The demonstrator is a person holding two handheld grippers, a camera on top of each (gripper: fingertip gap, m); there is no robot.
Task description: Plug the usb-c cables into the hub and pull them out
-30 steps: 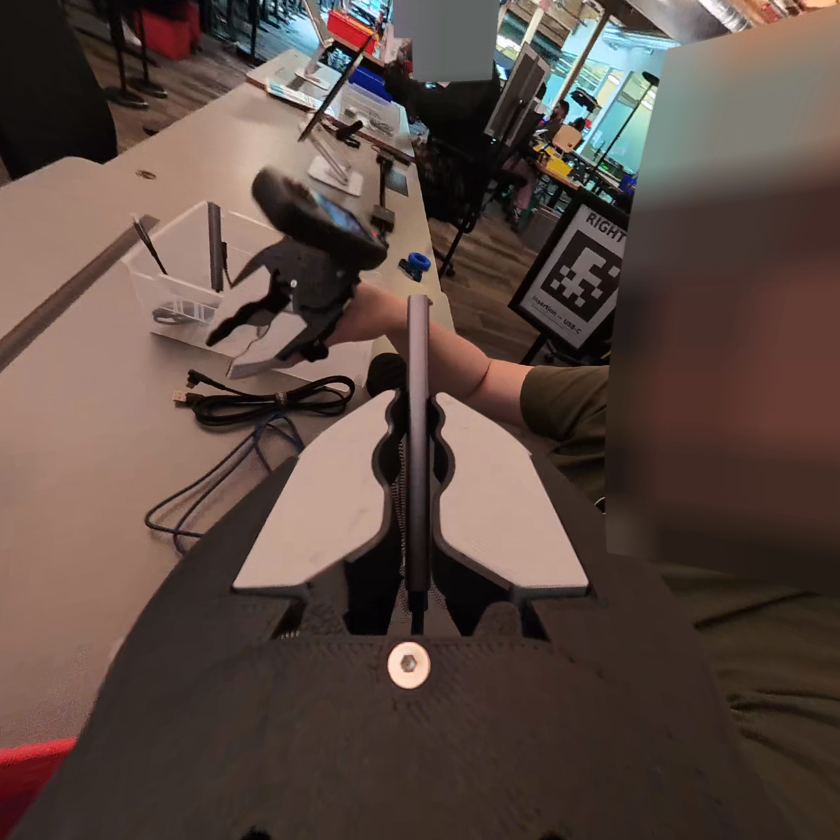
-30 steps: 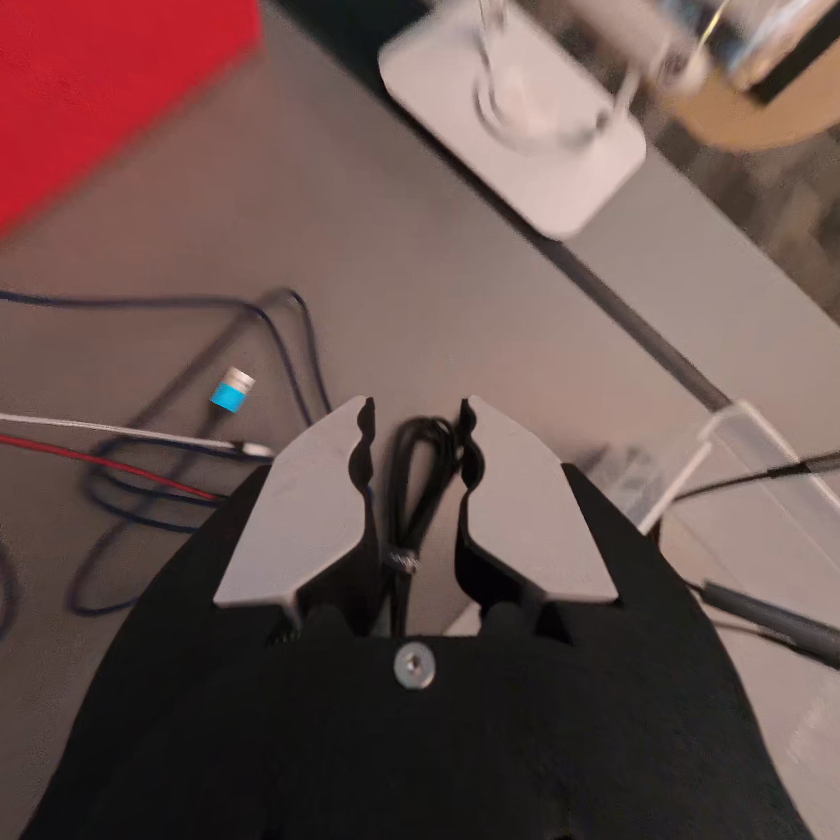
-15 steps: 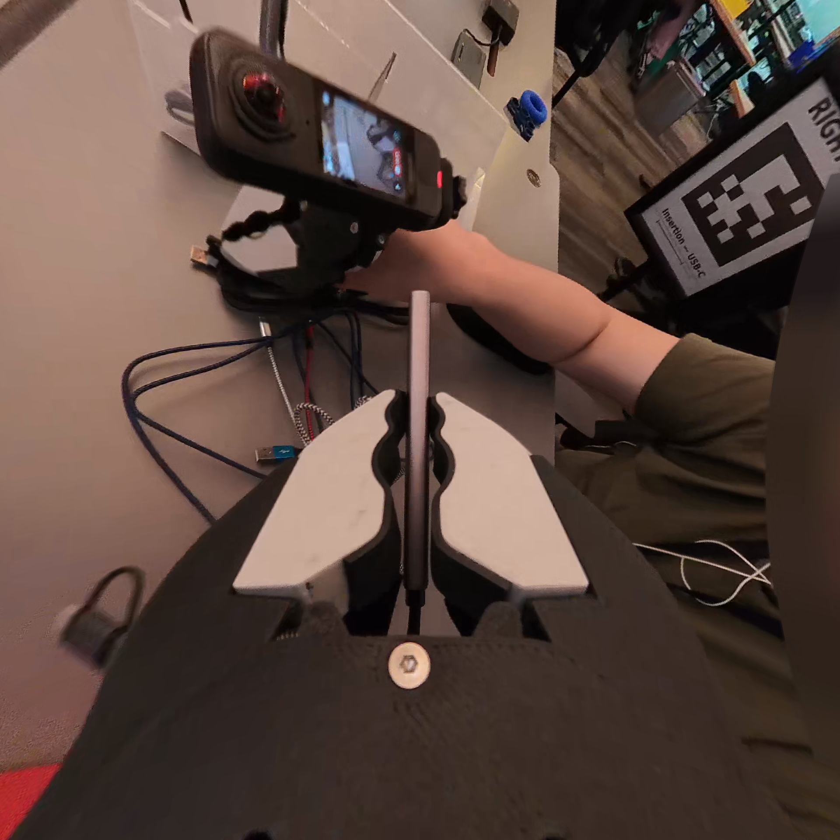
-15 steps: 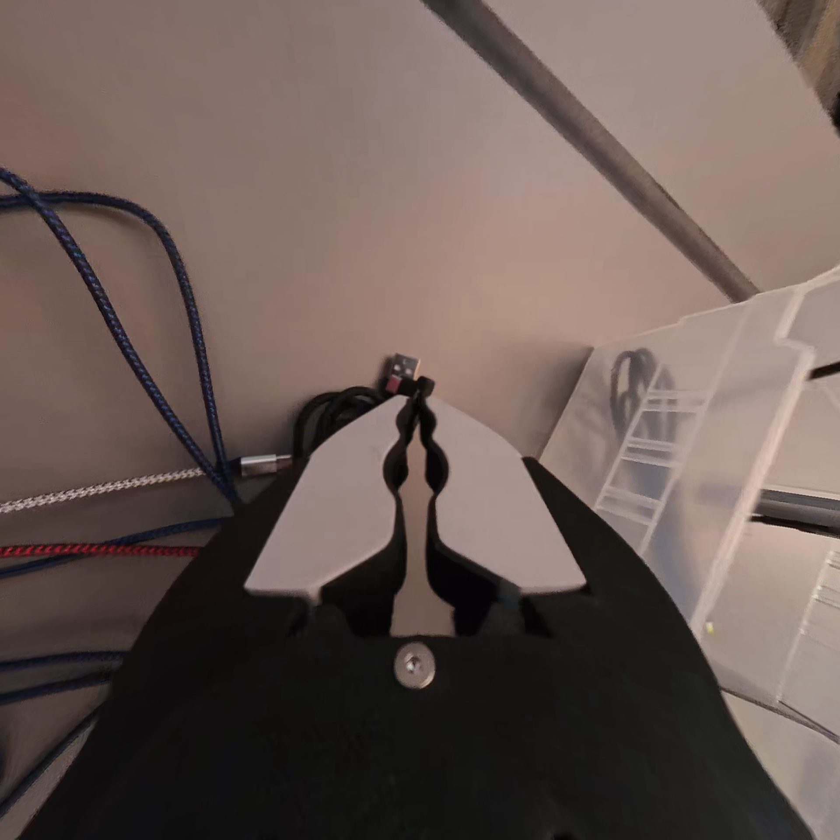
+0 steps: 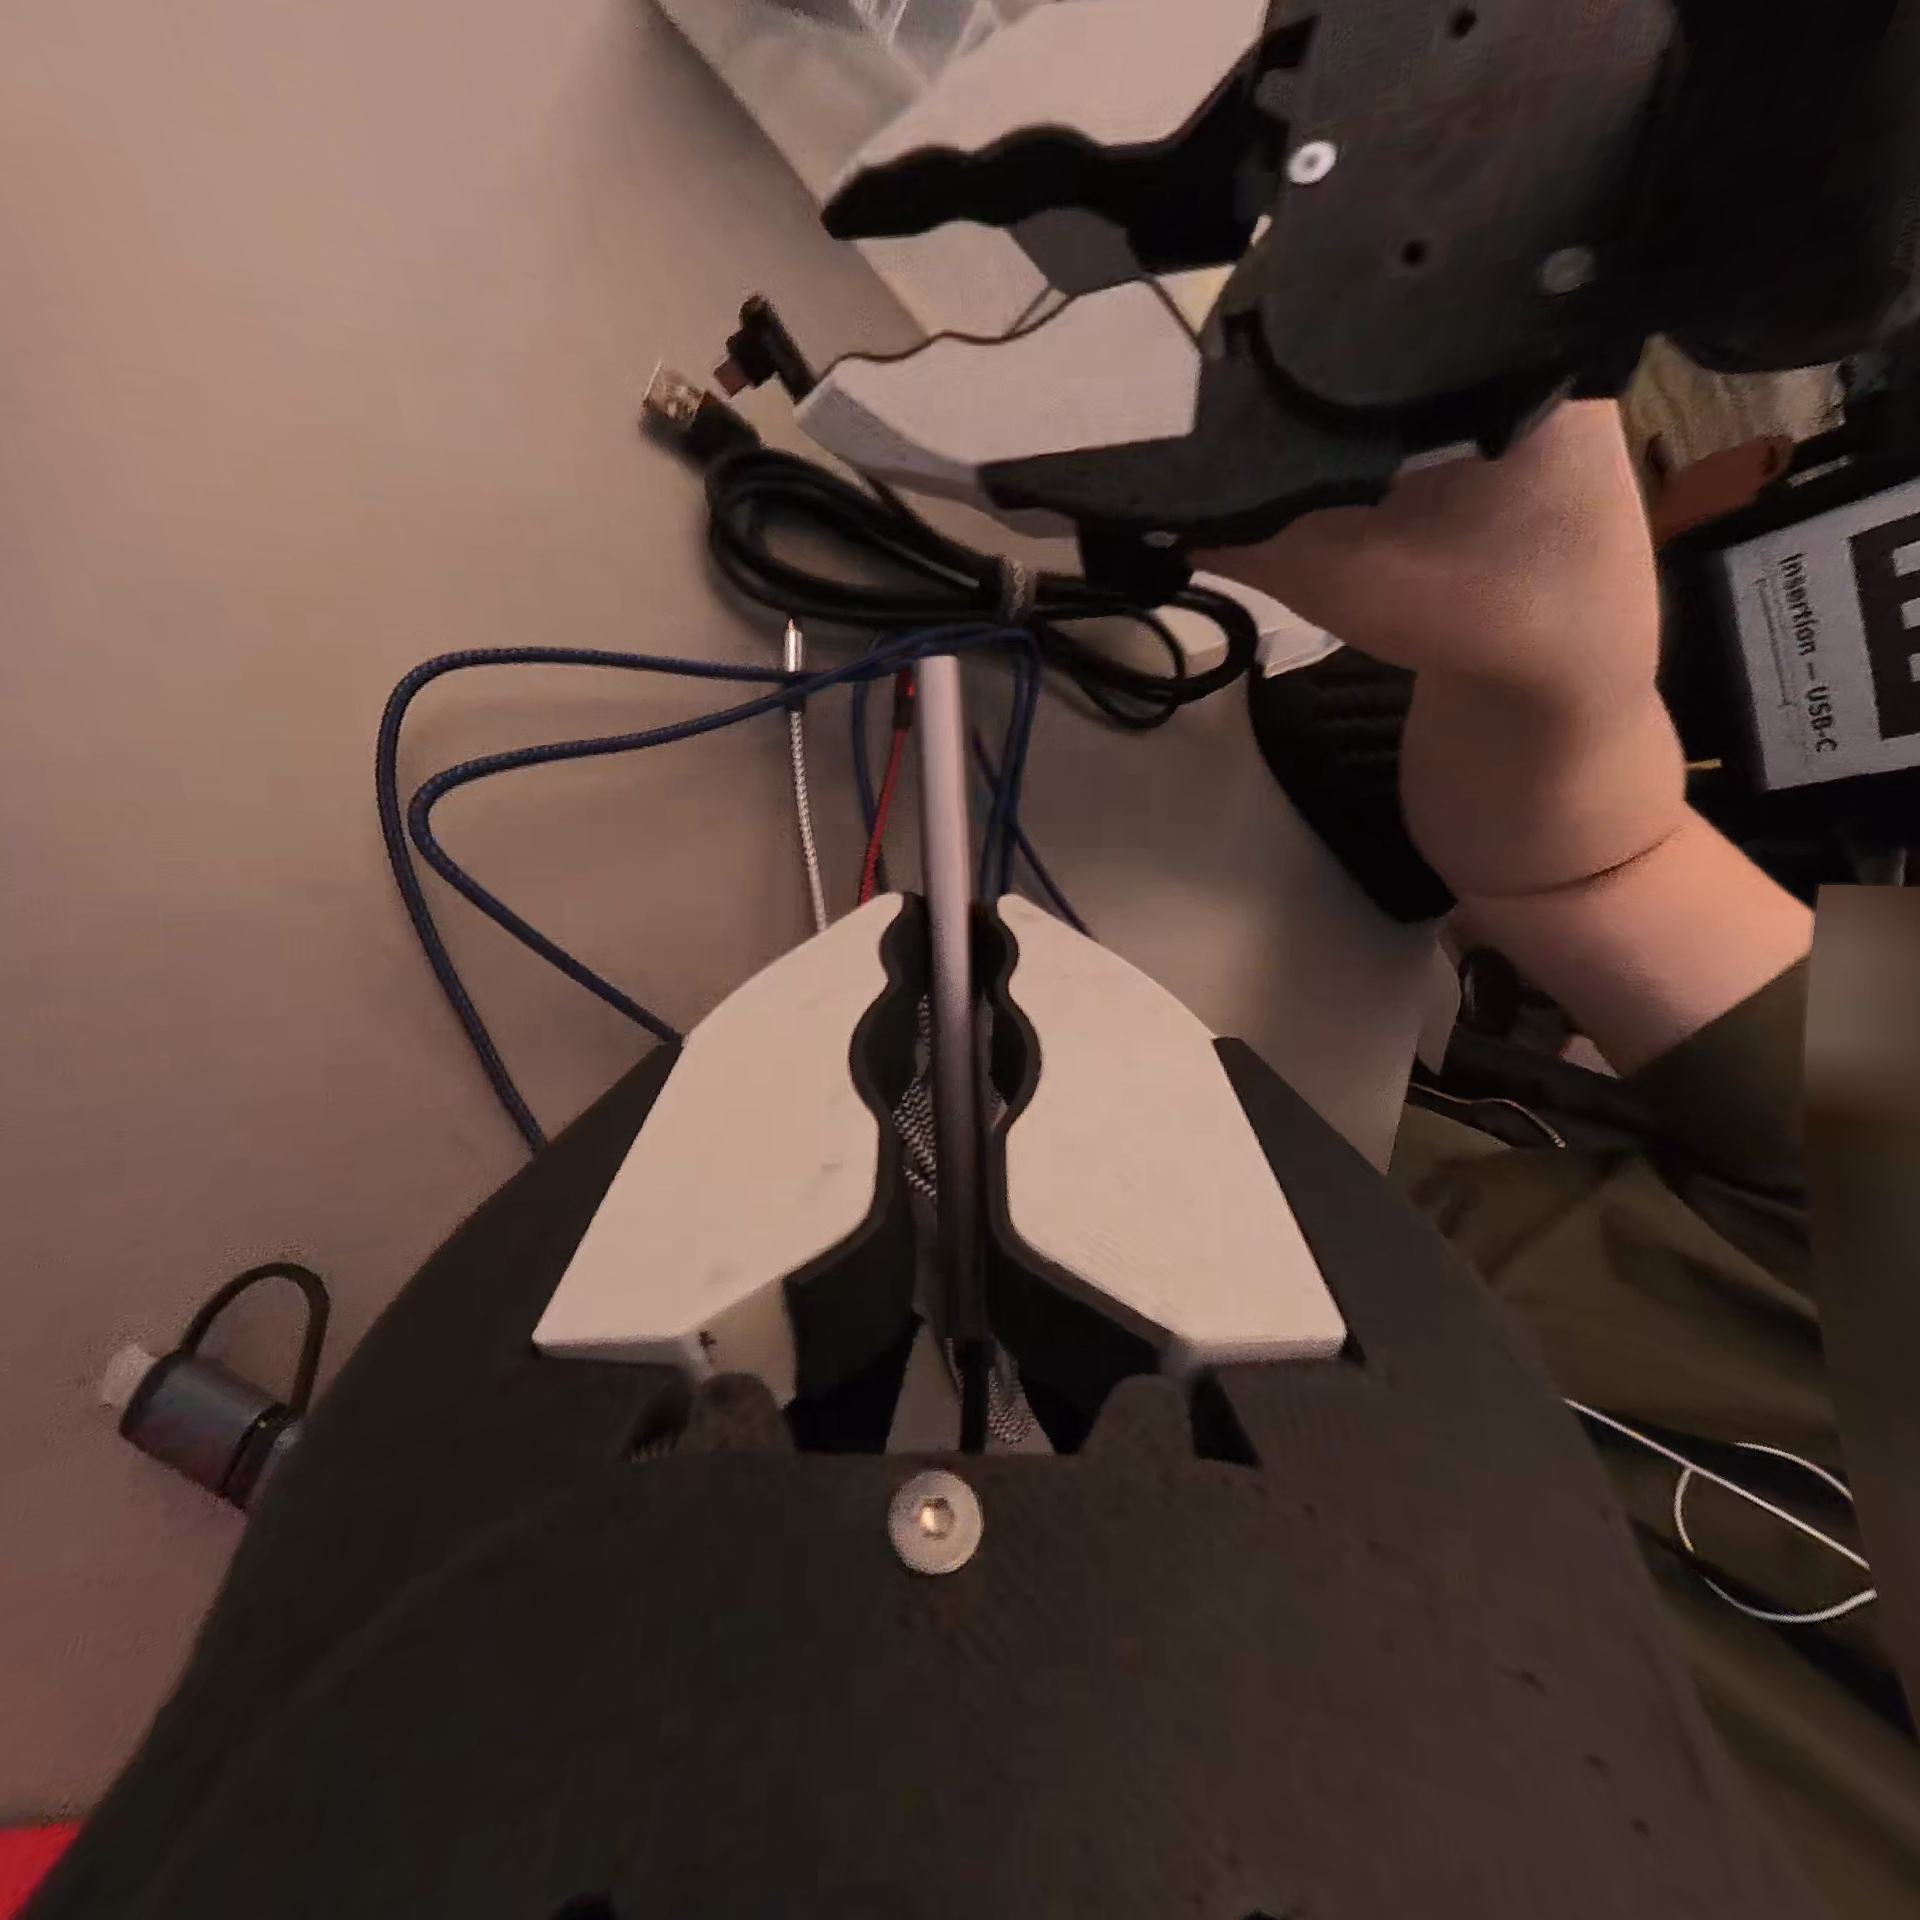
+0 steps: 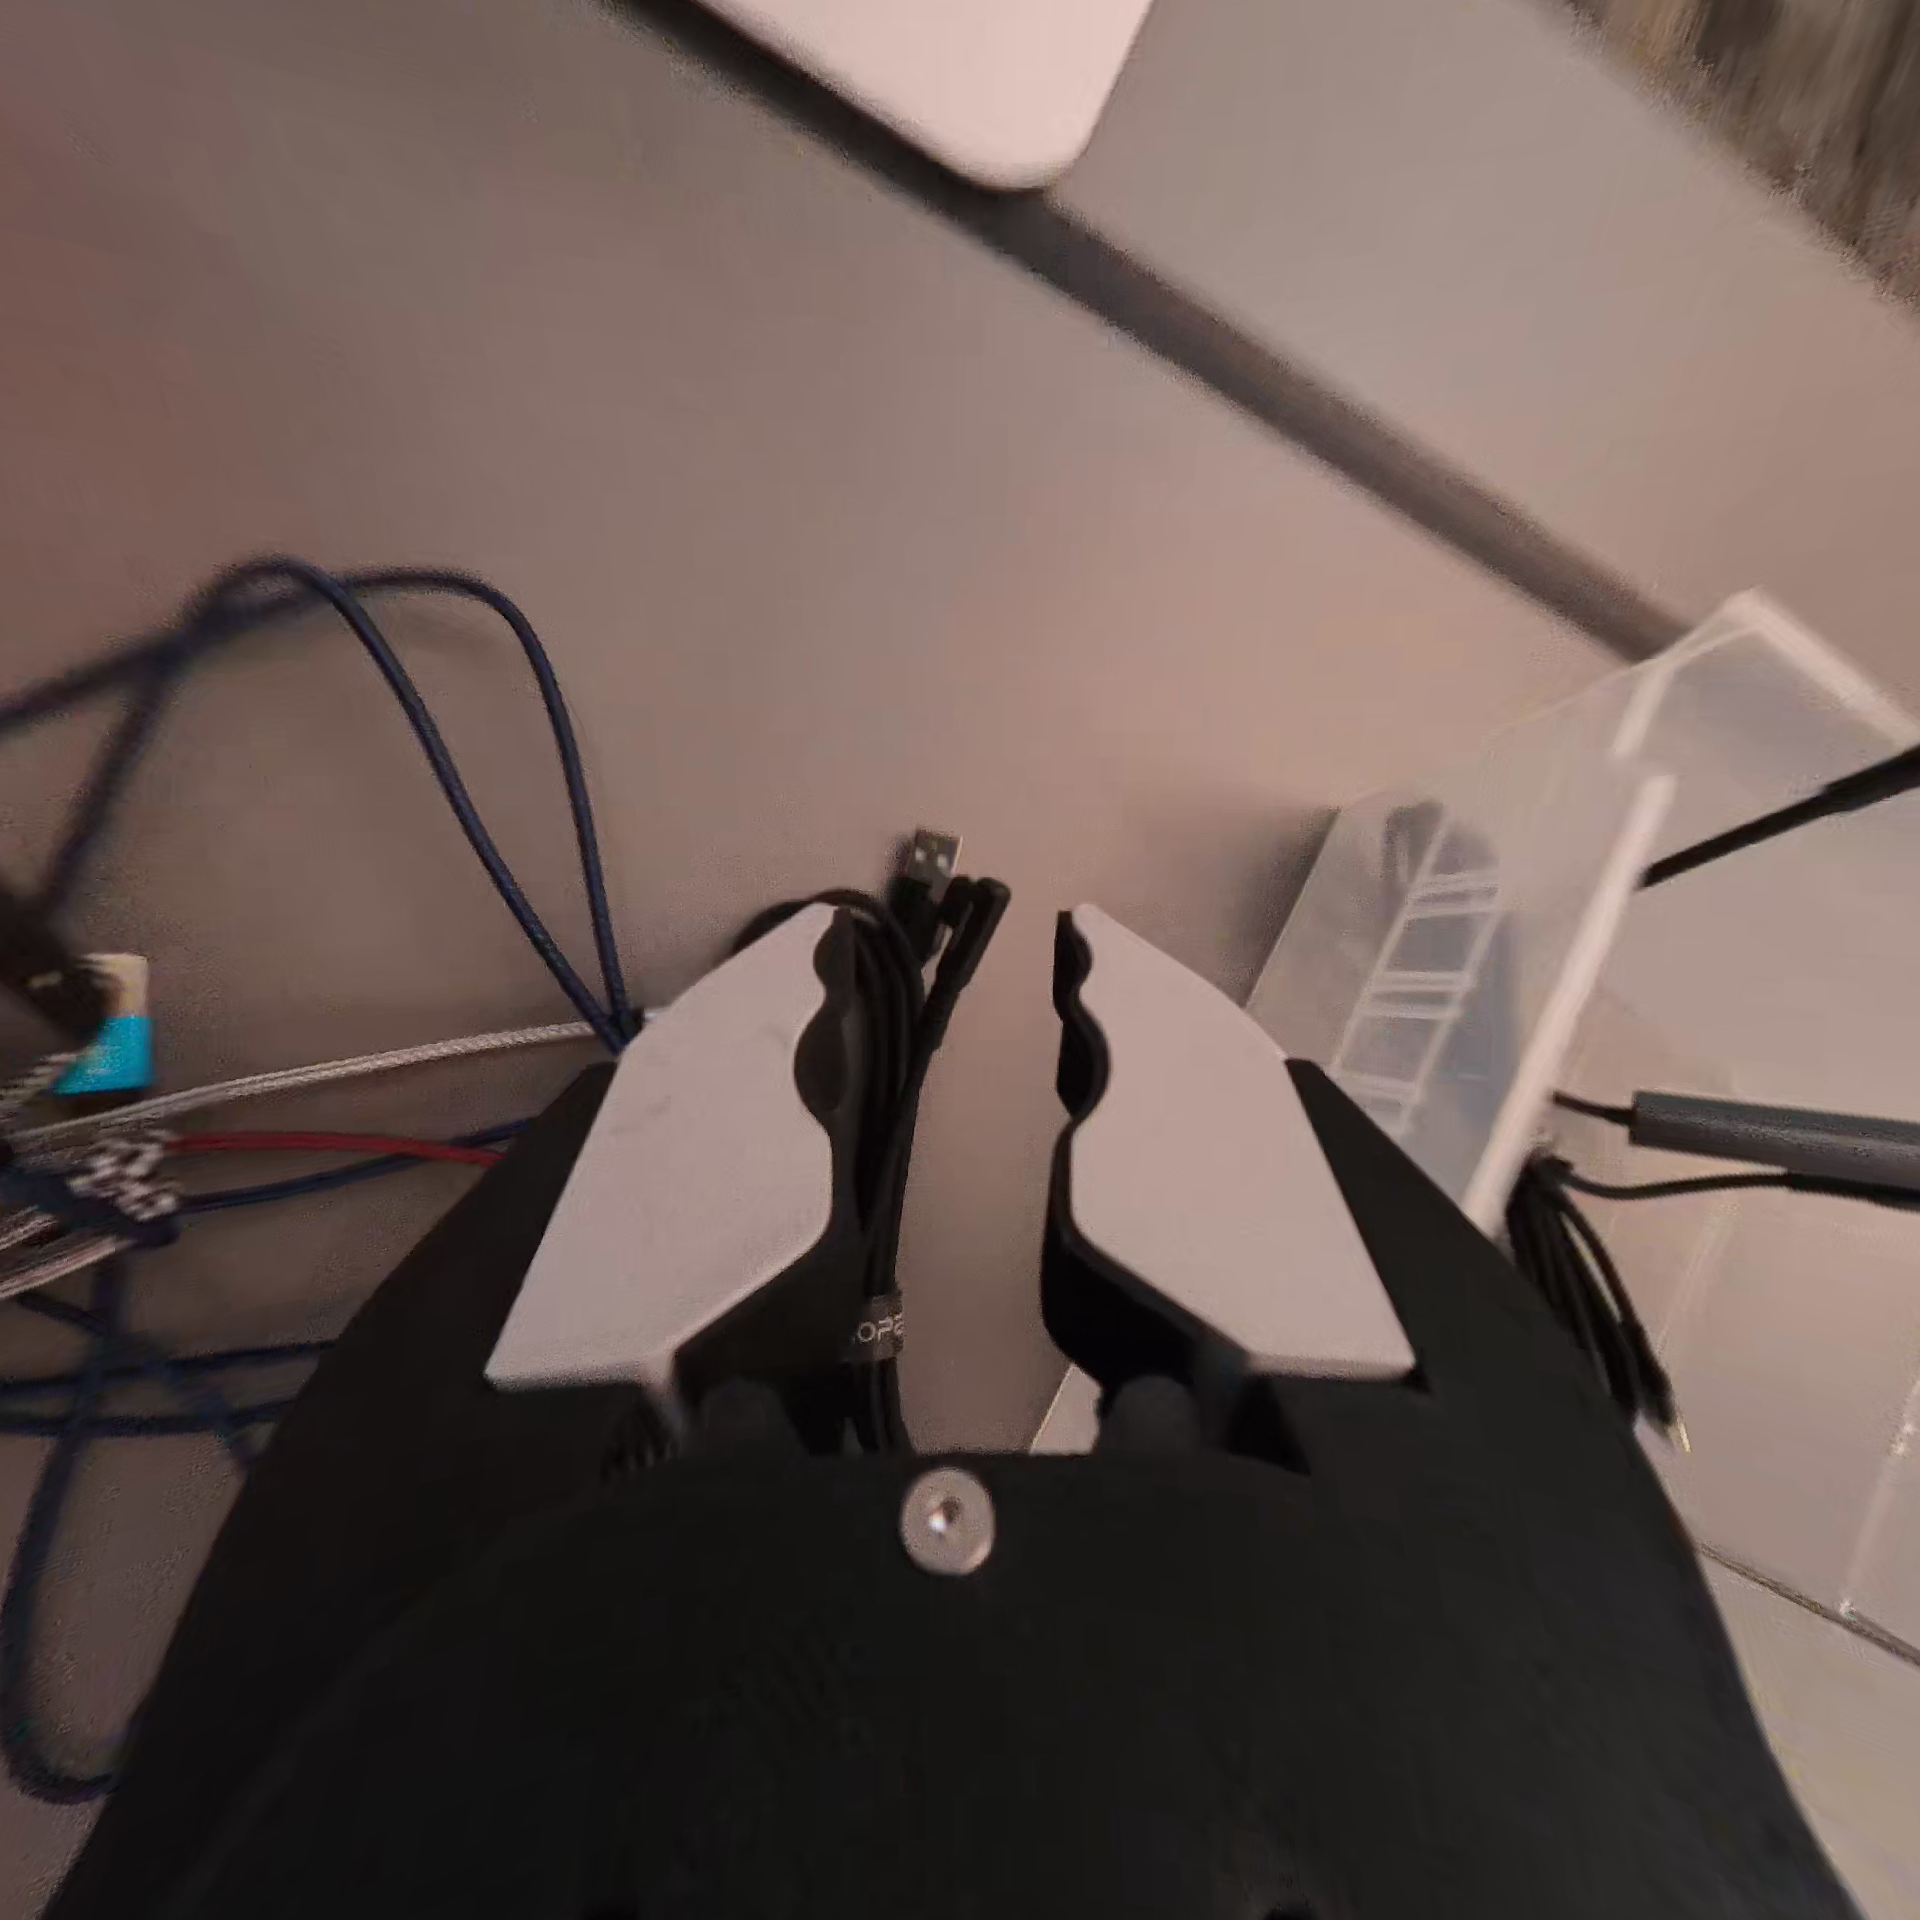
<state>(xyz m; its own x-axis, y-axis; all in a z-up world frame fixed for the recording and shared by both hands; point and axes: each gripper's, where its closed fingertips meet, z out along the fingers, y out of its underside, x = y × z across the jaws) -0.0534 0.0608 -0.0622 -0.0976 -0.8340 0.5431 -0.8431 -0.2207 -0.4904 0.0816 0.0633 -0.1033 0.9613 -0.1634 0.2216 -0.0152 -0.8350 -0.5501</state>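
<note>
The left gripper [image 5: 954, 920] has its fingers pressed together on a thin grey USB-C hub [image 5: 948, 831], held edge-on so that it sticks out forward past the fingertips, with its own dark lead running back between the fingers. Beyond the hub's tip, blue braided cables [image 5: 499, 748], a red one [image 5: 883, 821] and a silver braided one [image 5: 802, 831] lie spread on the beige table [image 5: 312, 364]. A small grey adapter with a black loop [image 5: 213, 1403] sits low on the left beside the gripper body. Farther out lies a bundled black cable [image 5: 883, 540] tied with a strap, its USB-A plug [image 5: 681, 405] and an angled plug at the far end. The right gripper [image 6: 1023, 914] hovers over this bundle with its fingers spread apart, the bundle lying between them against the left finger [image 6: 717, 1101]. To its right stands a clear plastic bin [image 6: 1558, 935] with another grey hub [image 6: 1766, 1138] leaning in it. At the far edge sits a white stand base [image 6: 956, 73].
</note>
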